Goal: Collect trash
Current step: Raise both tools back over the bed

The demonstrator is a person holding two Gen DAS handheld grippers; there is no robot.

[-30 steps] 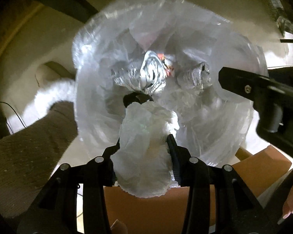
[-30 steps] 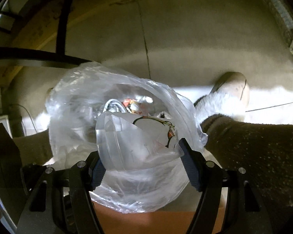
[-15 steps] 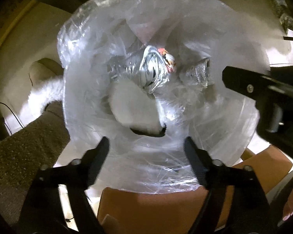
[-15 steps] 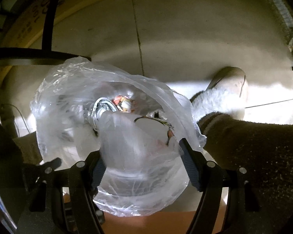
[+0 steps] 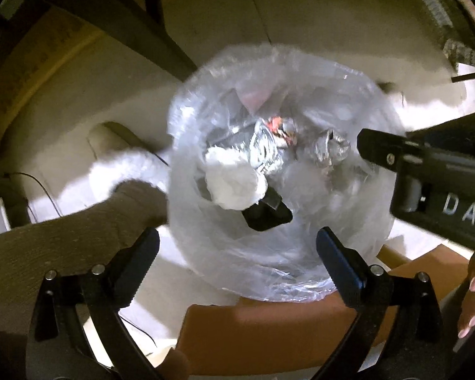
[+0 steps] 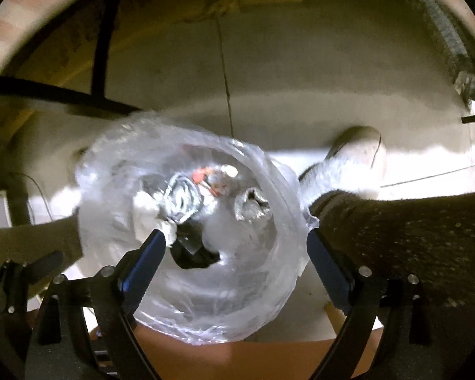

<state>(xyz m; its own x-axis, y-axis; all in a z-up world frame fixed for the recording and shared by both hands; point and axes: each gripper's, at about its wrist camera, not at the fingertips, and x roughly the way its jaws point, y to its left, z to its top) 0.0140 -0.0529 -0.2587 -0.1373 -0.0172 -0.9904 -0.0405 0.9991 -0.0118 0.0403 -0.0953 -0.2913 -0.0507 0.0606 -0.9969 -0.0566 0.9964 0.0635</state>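
A clear plastic trash bag (image 5: 278, 259) hangs open below both grippers; it also shows in the right wrist view (image 6: 237, 310). Inside lie a crumpled white tissue (image 5: 234, 180), crushed foil wrappers (image 5: 265, 148), a black piece (image 5: 265, 217) and a clear plastic piece. The tissue (image 6: 145, 215) and foil (image 6: 183, 196) show in the right view too. My left gripper (image 5: 237, 259) is open and empty above the bag's near rim. My right gripper (image 6: 234, 262) is open and empty over the bag; its body (image 5: 427, 171) shows at the right of the left view.
The bag hangs at the edge of a brown cardboard surface (image 5: 269, 332). Below is a pale concrete floor (image 6: 300, 79). The person's legs in dark trousers (image 6: 411, 237) and fluffy light slippers (image 6: 348, 164) stand either side of the bag. A dark frame (image 5: 110, 12) crosses the upper left.
My left gripper opened and the white tissue fell into the bag. My right gripper let go of the clear plastic piece, which dropped into the bag. Both grippers pulled back a little.
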